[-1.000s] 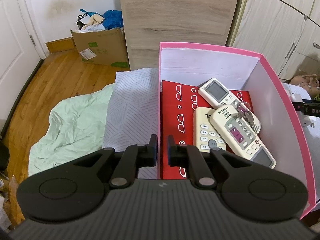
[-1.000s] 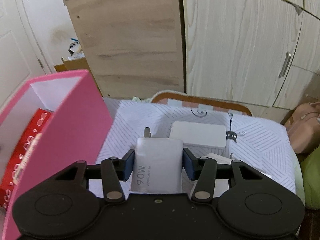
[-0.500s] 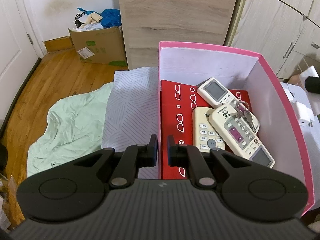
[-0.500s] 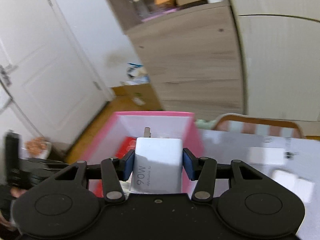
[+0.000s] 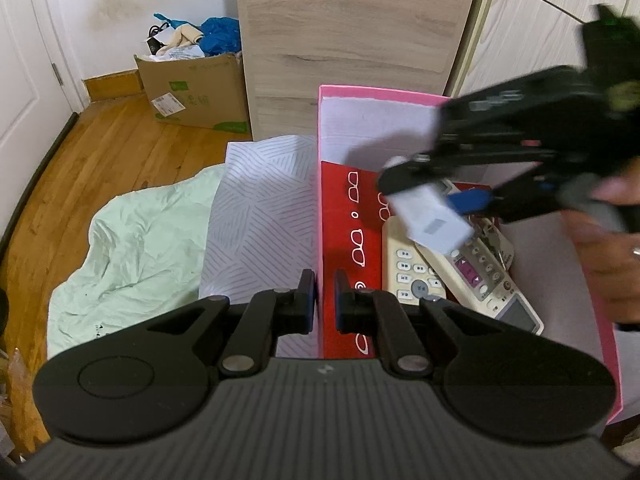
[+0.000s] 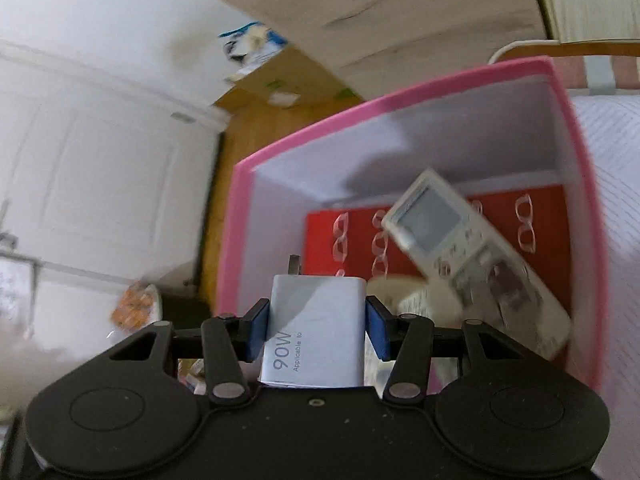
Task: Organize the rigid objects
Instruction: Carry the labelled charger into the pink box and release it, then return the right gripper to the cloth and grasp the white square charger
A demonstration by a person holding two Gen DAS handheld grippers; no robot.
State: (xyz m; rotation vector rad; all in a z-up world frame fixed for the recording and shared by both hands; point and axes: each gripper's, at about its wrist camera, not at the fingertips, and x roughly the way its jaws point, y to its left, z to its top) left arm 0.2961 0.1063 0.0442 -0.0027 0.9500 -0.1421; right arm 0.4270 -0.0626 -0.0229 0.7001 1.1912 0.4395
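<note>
Pink box (image 5: pixel 320 216) rim between left gripper (image 5: pixel 320 294) fingers (image 5: pixel 307 296)

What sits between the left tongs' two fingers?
The pink box's near wall, clamped by the left tongs; the left wrist view shows it.

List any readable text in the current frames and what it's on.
"90W" on the white charger clamped in the right gripper.
"Applicable to" beside it, same face.
Cardboard box print and label: too blurred.
Remote button legends: too small.
</note>
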